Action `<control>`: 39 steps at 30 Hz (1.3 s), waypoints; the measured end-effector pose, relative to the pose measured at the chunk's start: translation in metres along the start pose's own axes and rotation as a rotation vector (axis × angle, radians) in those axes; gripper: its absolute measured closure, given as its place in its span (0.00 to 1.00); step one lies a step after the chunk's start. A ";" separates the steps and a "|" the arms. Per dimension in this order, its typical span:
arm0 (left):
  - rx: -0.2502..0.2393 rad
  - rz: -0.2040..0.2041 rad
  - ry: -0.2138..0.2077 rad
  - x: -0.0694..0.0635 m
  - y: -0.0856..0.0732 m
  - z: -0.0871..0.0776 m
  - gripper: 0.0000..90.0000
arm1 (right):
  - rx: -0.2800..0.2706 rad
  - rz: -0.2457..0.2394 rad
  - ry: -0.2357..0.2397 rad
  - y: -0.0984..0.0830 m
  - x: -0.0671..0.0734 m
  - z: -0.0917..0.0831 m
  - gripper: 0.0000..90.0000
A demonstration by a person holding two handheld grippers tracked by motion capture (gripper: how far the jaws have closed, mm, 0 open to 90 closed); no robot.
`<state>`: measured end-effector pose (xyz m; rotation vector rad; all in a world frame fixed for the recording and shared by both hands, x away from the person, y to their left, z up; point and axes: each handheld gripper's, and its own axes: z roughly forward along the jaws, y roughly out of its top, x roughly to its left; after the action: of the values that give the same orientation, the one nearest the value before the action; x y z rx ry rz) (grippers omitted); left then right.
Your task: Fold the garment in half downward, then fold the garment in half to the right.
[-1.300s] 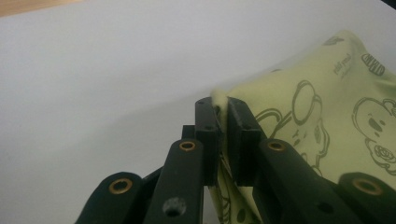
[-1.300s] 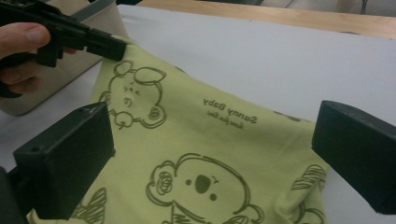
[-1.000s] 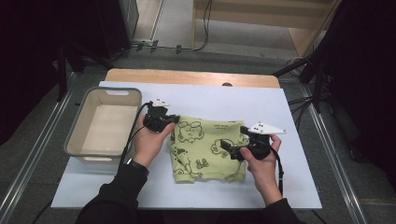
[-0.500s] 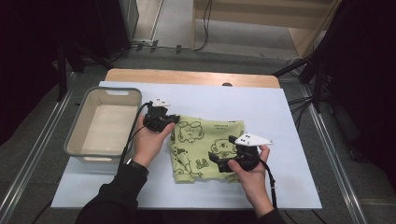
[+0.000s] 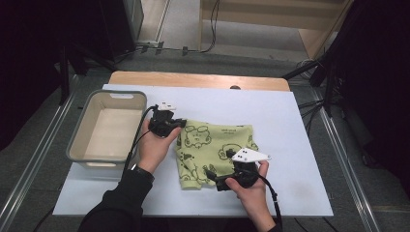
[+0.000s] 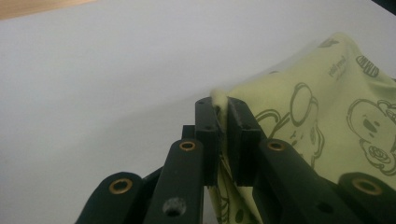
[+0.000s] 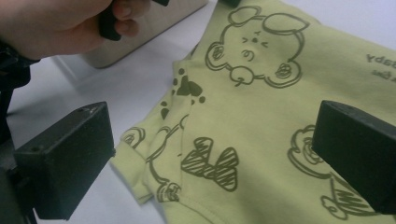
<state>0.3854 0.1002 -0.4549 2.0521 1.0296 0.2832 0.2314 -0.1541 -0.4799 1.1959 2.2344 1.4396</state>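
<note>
Shirt [image 5: 215, 150]: part-folded, lying right of the bin [image 5: 84, 154]; bin holds nothing yet.
Left gripper [image 6: 223, 105]: clamped on the shirt's bin-side corner.
Right gripper [image 7: 210, 154]: jaws apart over the near hem.
Left to do: finish folding.

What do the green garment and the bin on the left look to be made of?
Garment: soft knit cotton-like fabric, matte, printed bears; it folds and puckers in the shut left gripper. Bin: probably moulded plastic, beige inside, smooth rounded rim.
</note>
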 end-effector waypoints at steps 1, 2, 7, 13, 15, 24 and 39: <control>-0.001 0.000 0.001 0.000 0.000 0.000 0.93 | 0.001 0.000 0.001 -0.001 0.002 0.001 0.00; 0.000 0.000 0.000 0.000 0.000 0.000 0.93 | 0.001 0.001 0.005 -0.001 0.003 0.002 0.00; 0.000 -0.001 -0.001 0.000 0.000 0.000 0.93 | 0.003 -0.001 0.014 -0.004 0.009 0.004 0.00; -0.001 -0.002 0.002 -0.001 0.001 0.000 0.93 | -0.001 -0.006 0.037 -0.006 0.020 0.007 0.00; 0.001 0.000 0.004 -0.001 0.001 0.000 0.93 | 0.004 -0.008 0.046 -0.007 0.024 0.009 0.00; -0.001 -0.004 0.001 0.000 0.001 0.001 0.93 | 0.025 -0.037 0.061 -0.012 0.045 0.025 0.27; 0.012 -0.008 0.016 0.001 0.000 0.005 0.93 | 0.152 -0.122 -0.069 -0.022 0.071 0.066 0.25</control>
<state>0.3885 0.0981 -0.4578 2.0591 1.0511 0.2913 0.2118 -0.0629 -0.5147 1.1121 2.3600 1.1847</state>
